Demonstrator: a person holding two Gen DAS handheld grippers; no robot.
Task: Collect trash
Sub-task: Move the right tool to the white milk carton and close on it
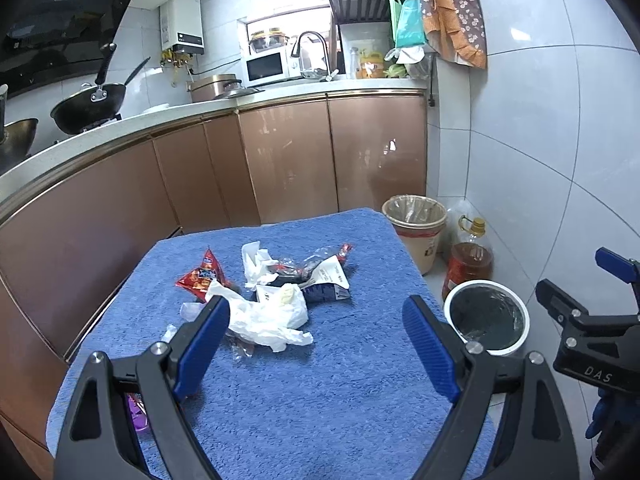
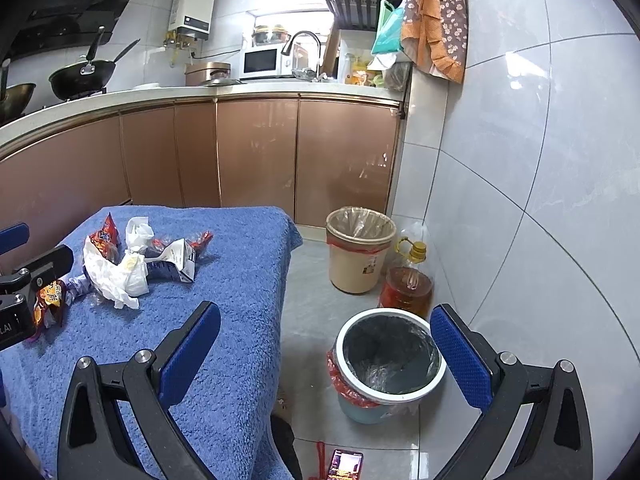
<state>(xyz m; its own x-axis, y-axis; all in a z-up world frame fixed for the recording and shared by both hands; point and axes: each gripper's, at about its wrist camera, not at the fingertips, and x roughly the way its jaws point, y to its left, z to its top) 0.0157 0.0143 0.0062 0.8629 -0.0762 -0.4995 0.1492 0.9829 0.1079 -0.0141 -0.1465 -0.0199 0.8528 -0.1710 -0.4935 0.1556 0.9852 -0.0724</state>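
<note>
Trash lies in a heap on a blue towel [image 1: 320, 380]: crumpled white tissue [image 1: 268, 320], a red snack wrapper [image 1: 202, 276], a flattened blue-and-white carton [image 1: 324, 280] and another tissue [image 1: 256, 260]. My left gripper [image 1: 316, 328] hovers open just in front of the heap, nothing between its fingers. A purple wrapper [image 1: 136, 410] peeks out under its left arm. My right gripper [image 2: 326, 338] is open above the towel's right edge and a white-rimmed bin [image 2: 390, 360] lined with a dark bag. The same heap [image 2: 128, 268] lies to its left.
A beige bin [image 2: 358, 252] with a clear liner and a bottle of oil [image 2: 408, 280] stand by the tiled wall [image 2: 520, 200]. Brown kitchen cabinets [image 1: 280, 168] run behind the towel. A phone [image 2: 346, 464] lies on the floor tiles.
</note>
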